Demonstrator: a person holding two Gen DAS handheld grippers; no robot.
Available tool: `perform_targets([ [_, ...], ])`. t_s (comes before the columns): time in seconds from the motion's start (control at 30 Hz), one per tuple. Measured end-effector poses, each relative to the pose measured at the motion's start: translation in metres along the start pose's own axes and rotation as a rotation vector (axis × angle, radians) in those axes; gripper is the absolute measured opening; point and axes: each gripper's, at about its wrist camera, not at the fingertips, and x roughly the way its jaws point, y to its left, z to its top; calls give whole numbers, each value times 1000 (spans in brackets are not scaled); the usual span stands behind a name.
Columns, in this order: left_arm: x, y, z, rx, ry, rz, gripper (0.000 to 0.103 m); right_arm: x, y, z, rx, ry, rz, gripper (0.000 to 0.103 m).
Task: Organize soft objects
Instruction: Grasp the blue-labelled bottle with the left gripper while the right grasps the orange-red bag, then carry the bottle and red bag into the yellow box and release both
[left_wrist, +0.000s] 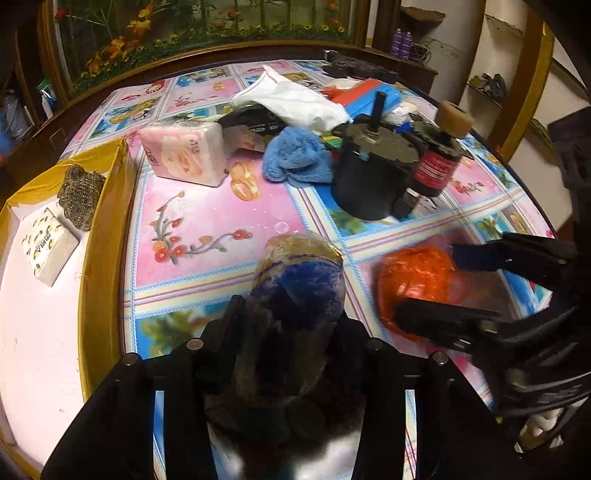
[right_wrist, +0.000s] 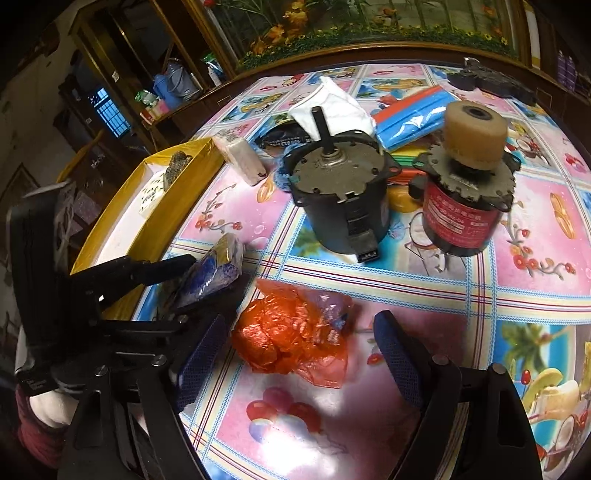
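**Blue sponge in hand, orange bag next in line**

The left gripper (left_wrist: 291, 325) is clenched on a blue-and-tan wrapped sponge (left_wrist: 301, 280), held just above the tablecloth (left_wrist: 207, 206) near the right wall of the yellow box (left_wrist: 110, 206); the grip sits low on the sponge, likely so its far end stays free for setting down inside the box; the box already holds a tissue pack (left_wrist: 48, 245) and a grey scrubber (left_wrist: 81, 195), which suggests it is the place for soft things. The right gripper (right_wrist: 299, 354) stands released, its jaws wide on either side of the crumpled orange plastic bag (right_wrist: 291, 339), placed, I judge, to close on it. Further off lie a pink tissue pack (left_wrist: 184, 155), a blue cloth (left_wrist: 295, 158) and a white cloth (left_wrist: 291, 98), beside two hard motors (right_wrist: 340, 192).
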Motion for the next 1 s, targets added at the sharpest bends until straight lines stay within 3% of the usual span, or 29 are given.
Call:
perform_targets([
  [0.03,-2,0,-1,-4,-4,-5,41,3,4,-1,-17,12,1,52],
  [0.07,-5,1,-2,-11,-10,-8,41,2,6,-2,-23,-2,-1,50],
  [0.17,-20,10,-3,-68,-38,-68,41,-3,11,-3,-31,-22,-5,47],
  [0.33,-70,36,-8,-131,-120,-92,41,-27,21,-3,-70,-68,-18,47],
  [0.43,-98,66,-11,-166,-153,-41,41,-41,30,0,-100,-97,-17,47],
  [0.57,-117,119,-11,-227,-162,88,41,-53,52,13,-150,-126,10,48],
  [0.8,-92,206,-11,-383,-101,155,42,-44,108,44,-267,-145,69,49],
  [1.0,-47,247,1,-456,-28,144,42,11,164,73,-375,-33,111,49],
])
